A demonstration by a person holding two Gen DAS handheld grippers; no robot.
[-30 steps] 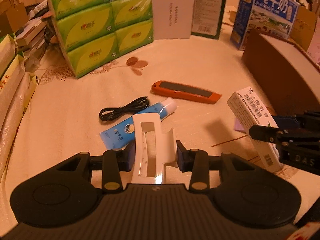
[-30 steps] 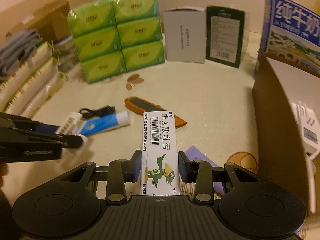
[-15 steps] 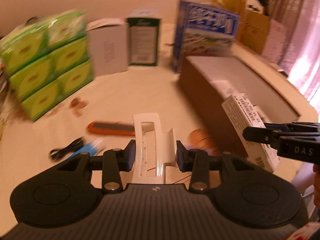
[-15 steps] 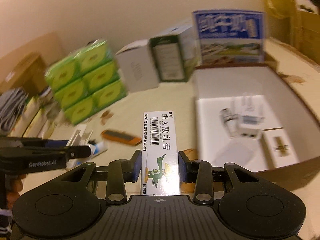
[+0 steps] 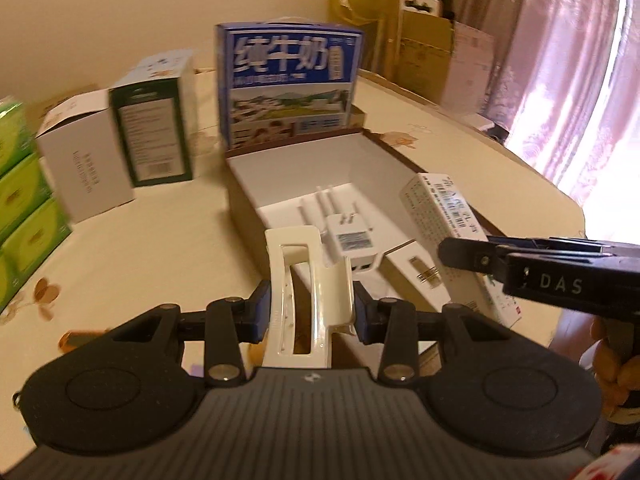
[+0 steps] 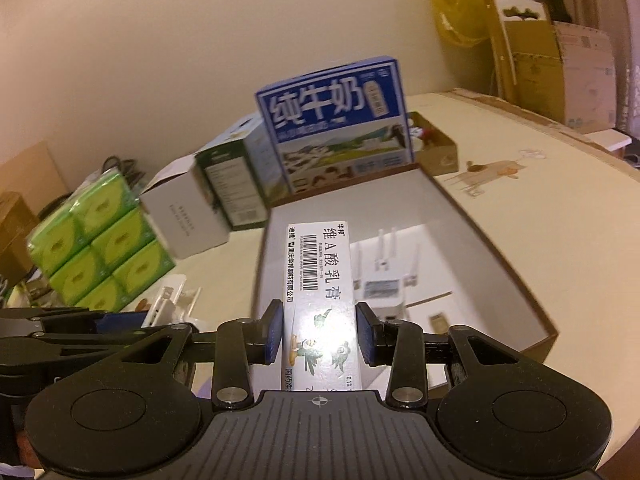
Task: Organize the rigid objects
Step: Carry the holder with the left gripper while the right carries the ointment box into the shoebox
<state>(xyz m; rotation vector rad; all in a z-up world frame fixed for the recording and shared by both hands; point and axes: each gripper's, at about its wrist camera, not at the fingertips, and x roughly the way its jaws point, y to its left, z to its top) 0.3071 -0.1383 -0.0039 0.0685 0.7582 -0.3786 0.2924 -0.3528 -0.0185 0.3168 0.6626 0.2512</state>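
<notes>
A: The hair clip [image 5: 304, 288] looks like glossy cream plastic; the ointment carton [image 6: 320, 300] is smooth printed cardboard with a sheen

B: And the open box [image 5: 304, 172] is matt white card inside, brown outside; the surface [image 5: 140, 248] wears a printed cloth

A cream-white plastic hair claw clip [image 5: 306, 292] sits clamped between the left gripper's blue fingers [image 5: 258, 312], long axis pointing away, above the near wall of the open brown box [image 5: 240, 204]. A long white ointment carton [image 6: 320, 300] with a barcode, black Chinese print and cartoon birds is pinched flat-side up between the right gripper's fingers [image 6: 366, 334], over the box's white interior, where a white antenna plug-in device [image 5: 352, 240] and a small white carton [image 5: 416, 268] lie.
</notes>
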